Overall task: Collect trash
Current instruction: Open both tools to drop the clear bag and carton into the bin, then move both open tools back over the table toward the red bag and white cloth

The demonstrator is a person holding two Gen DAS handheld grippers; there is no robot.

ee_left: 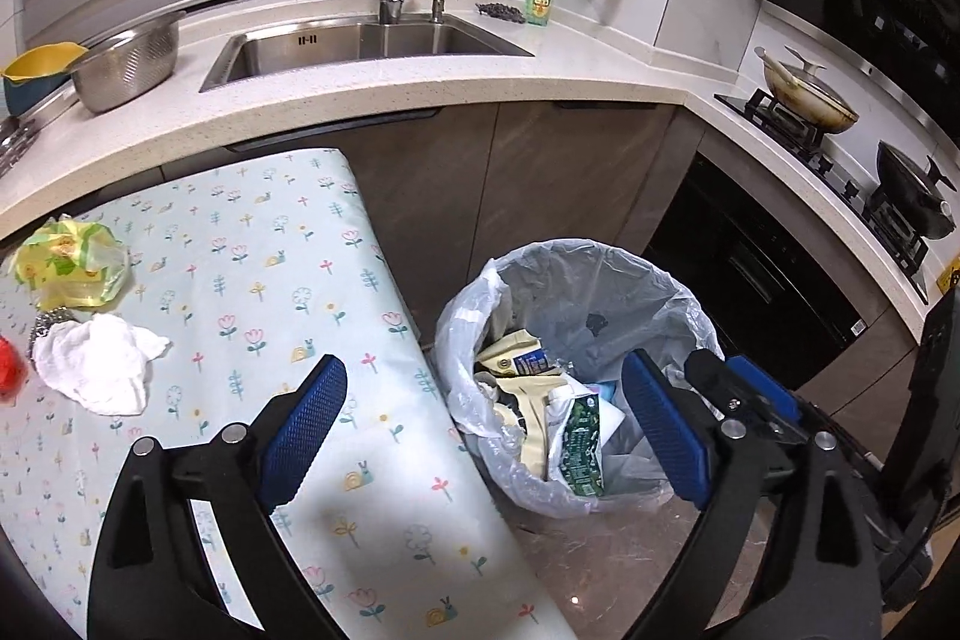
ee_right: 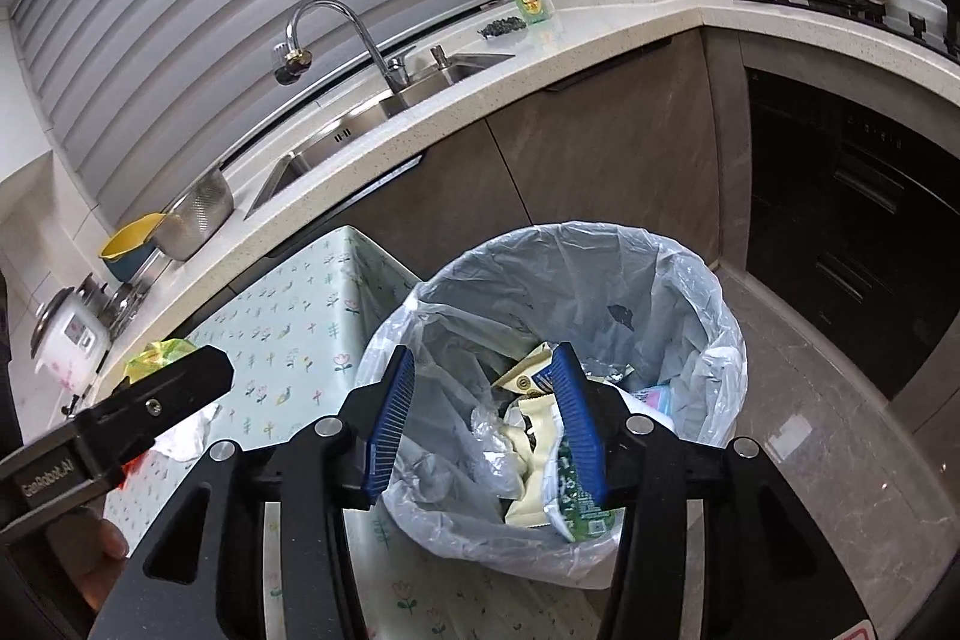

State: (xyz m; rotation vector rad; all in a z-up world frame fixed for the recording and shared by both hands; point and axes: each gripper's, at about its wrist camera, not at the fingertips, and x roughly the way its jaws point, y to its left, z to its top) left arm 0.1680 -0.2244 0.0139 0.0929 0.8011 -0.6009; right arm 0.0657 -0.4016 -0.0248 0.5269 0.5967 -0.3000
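A trash bin [ee_left: 576, 370] lined with a pale plastic bag is seen on the floor just beside the bench [ee_left: 252, 292], which is covered with a flowered cloth. Inside the bin, a green carton [ee_left: 581, 445], cream-coloured packaging and crumpled plastic are piled together.

The left claw [ee_left: 480, 424] is held wide apart, with one blue pad over the cloth and the other over the bin rim, and nothing is gripped. The right claw [ee_right: 486, 424] is held partly apart above the bin's contents, and nothing appears to be clamped, though its right pad overlaps the trash in this view.

On the bench, a crumpled white tissue [ee_left: 99, 364] and a yellow-green wrapper [ee_left: 72, 268] are left lying near each other.
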